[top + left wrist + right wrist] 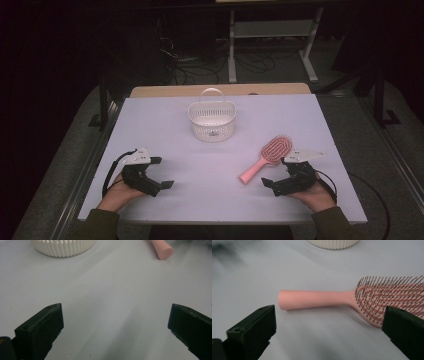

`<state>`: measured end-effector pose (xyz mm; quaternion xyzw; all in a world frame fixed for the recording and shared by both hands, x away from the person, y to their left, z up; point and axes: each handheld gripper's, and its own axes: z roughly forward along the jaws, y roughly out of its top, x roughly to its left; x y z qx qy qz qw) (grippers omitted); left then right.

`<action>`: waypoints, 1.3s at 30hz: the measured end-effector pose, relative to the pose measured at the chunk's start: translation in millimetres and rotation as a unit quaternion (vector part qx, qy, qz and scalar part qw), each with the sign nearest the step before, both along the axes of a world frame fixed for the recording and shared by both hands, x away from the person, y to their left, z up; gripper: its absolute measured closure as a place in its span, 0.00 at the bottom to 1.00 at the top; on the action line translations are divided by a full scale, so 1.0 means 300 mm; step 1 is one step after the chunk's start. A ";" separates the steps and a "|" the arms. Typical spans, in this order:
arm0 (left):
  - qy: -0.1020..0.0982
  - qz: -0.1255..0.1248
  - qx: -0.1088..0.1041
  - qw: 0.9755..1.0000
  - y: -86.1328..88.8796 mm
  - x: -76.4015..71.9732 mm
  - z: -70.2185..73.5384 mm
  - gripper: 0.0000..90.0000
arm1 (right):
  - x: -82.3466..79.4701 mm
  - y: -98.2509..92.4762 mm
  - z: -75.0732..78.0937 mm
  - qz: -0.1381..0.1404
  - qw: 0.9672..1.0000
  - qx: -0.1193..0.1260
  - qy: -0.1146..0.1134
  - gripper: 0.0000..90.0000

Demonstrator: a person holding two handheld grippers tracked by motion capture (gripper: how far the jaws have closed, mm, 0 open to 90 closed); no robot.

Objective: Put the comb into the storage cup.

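Brush [265, 159] flat on tabletop [210, 165] just ahead of right gripper [280, 171], handle crosswise to its wide-open, empty fingers [252, 332]; left gripper [162, 172] also open, well apart.

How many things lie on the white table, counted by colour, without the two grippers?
Pink plastic hairbrush with vented head: 1
White slotted plastic basket with arched handle: 1
Total: 2
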<state>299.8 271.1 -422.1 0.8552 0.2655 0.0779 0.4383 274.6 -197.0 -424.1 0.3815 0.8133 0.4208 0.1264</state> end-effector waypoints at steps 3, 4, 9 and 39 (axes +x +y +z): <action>-0.001 -0.003 0.004 1.000 -0.003 0.000 0.002 0.00 | 0.001 0.001 0.001 0.002 1.000 0.001 0.000 0.00; -0.002 -0.003 0.005 1.000 -0.004 -0.001 0.001 0.00 | 0.001 0.000 0.001 0.003 1.000 0.001 0.000 0.00; -0.001 -0.001 -0.003 1.000 -0.010 -0.010 -0.003 0.00 | 0.007 -0.003 0.010 0.000 1.000 0.005 0.001 0.00; -0.005 -0.008 -0.017 1.000 -0.022 0.001 0.003 0.00 | 0.055 0.029 0.055 -0.008 1.000 0.002 -0.001 0.00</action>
